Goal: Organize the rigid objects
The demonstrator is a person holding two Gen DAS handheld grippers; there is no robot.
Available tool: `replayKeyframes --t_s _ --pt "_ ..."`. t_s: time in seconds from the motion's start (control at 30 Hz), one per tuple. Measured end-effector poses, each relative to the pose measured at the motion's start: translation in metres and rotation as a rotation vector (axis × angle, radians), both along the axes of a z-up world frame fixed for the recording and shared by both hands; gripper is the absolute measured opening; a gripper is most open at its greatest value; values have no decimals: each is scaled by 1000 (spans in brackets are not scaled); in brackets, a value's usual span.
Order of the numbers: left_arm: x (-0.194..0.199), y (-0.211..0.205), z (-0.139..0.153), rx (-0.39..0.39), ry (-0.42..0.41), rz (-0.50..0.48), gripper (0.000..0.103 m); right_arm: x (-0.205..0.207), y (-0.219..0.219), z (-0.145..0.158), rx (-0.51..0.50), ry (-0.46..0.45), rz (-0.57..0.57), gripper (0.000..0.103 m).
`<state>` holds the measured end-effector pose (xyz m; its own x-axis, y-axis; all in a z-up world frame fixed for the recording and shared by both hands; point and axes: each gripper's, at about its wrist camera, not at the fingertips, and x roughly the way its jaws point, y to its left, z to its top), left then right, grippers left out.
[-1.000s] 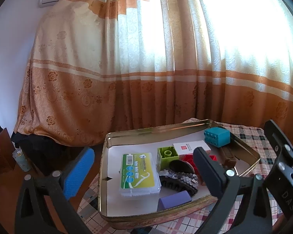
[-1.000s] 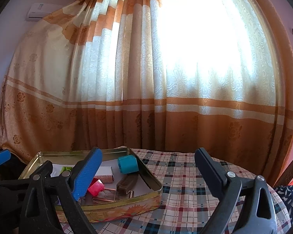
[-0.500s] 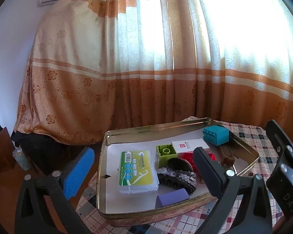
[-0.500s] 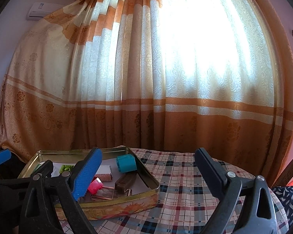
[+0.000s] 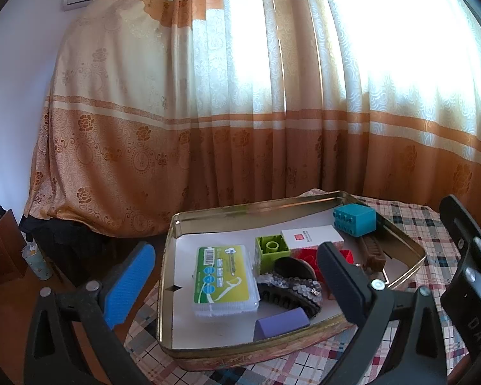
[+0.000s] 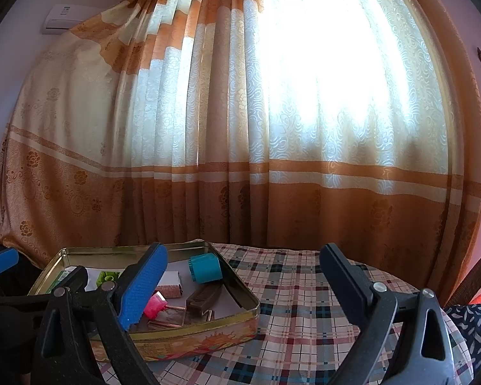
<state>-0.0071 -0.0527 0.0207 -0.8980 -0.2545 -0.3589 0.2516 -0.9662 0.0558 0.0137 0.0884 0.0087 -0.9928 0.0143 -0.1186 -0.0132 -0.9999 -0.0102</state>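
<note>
From my left wrist view I can read only "DA" in pale letters on the right gripper's black frame (image 5: 474, 324). The floss-pick box (image 5: 225, 277) has a barcode and the white card (image 5: 311, 236) a red square, but their print is too small to read.

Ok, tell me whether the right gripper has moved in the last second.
Yes, slightly. In the right wrist view the tin and the plaid tablecloth sit lower against the curtain, so the right gripper tilted upward; its jaws stand open.

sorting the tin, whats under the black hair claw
The black hair claw lies on the tin's white liner, overlapping a red brick. Anything directly beneath it is hidden.
</note>
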Motion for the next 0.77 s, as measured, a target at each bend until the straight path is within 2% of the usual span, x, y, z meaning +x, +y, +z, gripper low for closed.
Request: replayKeyframes --t_s 0.27,0.53,0.77 --pt "0 1 -2 -7 -5 2 103 0 0 0 0 -1 -2 98" --pt "1 1 -1 1 -4 -60 102 0 2 0 1 -4 1 98" --pt "-4 -1 -1 15 -22 -38 103 1 3 1 -2 -9 -4 98"
